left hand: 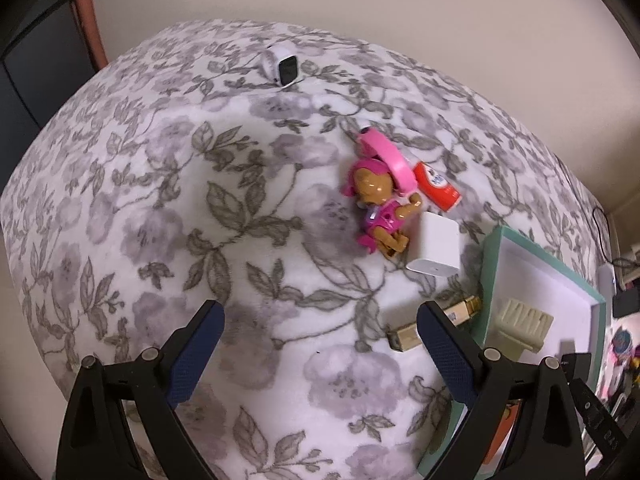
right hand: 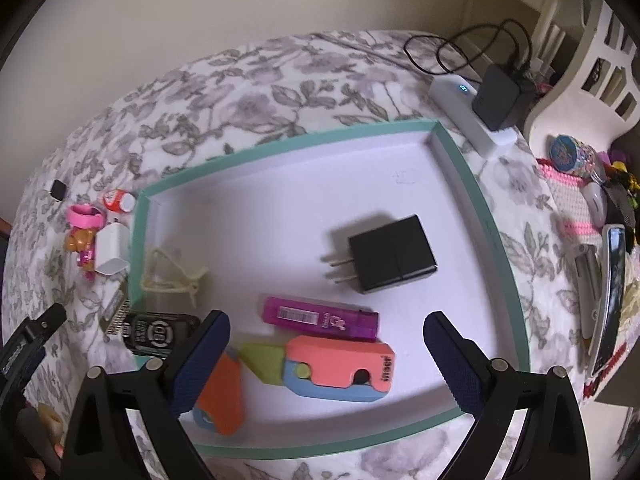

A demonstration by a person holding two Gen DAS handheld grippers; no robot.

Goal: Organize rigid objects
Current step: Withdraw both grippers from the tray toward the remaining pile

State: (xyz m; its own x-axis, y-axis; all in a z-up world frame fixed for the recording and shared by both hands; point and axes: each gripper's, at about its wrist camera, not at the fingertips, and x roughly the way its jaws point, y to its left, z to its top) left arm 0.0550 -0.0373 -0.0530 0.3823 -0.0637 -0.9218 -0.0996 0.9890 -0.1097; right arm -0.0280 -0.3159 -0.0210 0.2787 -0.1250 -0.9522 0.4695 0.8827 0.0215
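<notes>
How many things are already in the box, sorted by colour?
Black: 2, the plug and a small device.
Purple: 1, the lighter.
Cream: 1, the clip.
Multicoloured: 2, the toy knife and another toy.
Total: 6 in the box.

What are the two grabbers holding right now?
Nothing. The left gripper and right gripper both have open jaws with nothing between them.
</notes>
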